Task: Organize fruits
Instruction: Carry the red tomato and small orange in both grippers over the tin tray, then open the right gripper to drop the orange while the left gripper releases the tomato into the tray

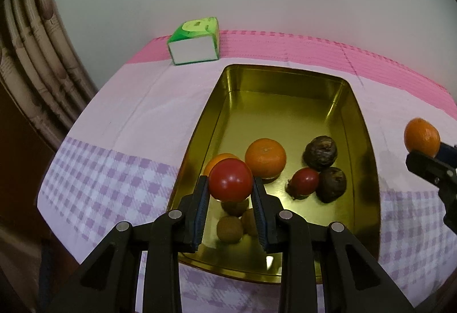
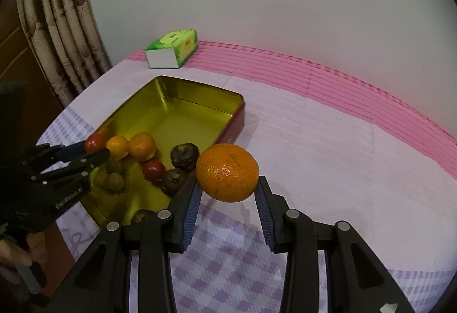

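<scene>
Both grippers loaded: left gripper [image 1: 230, 184] fingers clamped on tomato [image 1: 230, 179] above gold tin [image 1: 368, 147], right gripper [image 2: 227, 184] clamped on orange [image 2: 227, 172] beside tin over worktop; step: carry-in; next needs lowering w/ gentle release.

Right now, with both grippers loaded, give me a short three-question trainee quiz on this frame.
1. True or false: the left gripper is shut on a red tomato.
2. What does the right gripper hold? A) an orange B) a tomato C) the green box
3. Fill in: the orange in the right gripper hangs over the ____, outside the gold tin.

Key: 1 true; 2 A; 3 tablecloth.
</scene>
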Action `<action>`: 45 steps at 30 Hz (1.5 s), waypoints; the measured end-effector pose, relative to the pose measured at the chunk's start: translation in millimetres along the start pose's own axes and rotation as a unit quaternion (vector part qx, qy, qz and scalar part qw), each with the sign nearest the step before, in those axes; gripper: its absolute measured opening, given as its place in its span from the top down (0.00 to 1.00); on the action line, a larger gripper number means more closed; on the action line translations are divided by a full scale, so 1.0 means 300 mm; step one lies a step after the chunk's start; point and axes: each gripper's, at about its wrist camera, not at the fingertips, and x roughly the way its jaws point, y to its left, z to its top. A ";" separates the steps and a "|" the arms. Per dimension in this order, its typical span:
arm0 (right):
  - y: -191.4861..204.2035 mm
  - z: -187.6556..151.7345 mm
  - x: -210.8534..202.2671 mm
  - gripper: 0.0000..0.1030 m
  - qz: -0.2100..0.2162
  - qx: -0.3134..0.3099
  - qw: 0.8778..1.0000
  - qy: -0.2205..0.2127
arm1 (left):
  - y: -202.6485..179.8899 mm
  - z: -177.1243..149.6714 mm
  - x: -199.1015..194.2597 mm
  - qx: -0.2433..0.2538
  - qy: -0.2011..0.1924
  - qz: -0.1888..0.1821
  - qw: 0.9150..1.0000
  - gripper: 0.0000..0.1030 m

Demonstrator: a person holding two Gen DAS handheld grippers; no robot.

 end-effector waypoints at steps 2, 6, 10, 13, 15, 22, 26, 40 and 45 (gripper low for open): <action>0.017 0.011 0.007 0.65 0.006 -0.003 1.000 0.001 | 0.002 -0.002 0.007 0.001 0.003 -0.003 1.000 0.71; 0.068 0.035 0.037 0.65 0.015 -0.020 1.000 0.003 | -0.005 -0.014 0.029 0.008 0.015 -0.009 1.000 0.70; 0.103 0.039 0.072 0.65 0.019 -0.036 0.999 0.014 | -0.006 -0.020 0.045 0.008 0.023 -0.010 1.000 0.70; 0.120 0.041 0.094 0.65 0.024 -0.042 0.999 0.021 | 0.000 -0.022 0.050 0.003 0.028 -0.011 1.000 0.70; 0.124 0.042 0.106 0.65 0.025 -0.045 0.998 0.025 | 0.004 -0.021 0.055 0.000 0.031 -0.014 0.999 0.70; 0.137 0.049 0.128 0.65 0.028 -0.053 0.998 0.032 | 0.003 -0.022 0.062 -0.002 0.035 -0.012 0.999 0.70; 0.144 0.055 0.131 0.65 0.030 -0.057 0.997 0.031 | 0.005 -0.022 0.062 -0.001 0.034 -0.009 0.999 0.70; 0.155 0.052 0.128 0.65 0.027 -0.071 0.997 0.033 | -0.007 -0.022 0.047 -0.001 0.038 -0.017 0.999 0.69; 0.155 0.054 0.130 0.65 0.025 -0.075 0.996 0.035 | -0.010 -0.023 0.023 0.000 0.034 -0.020 0.999 0.69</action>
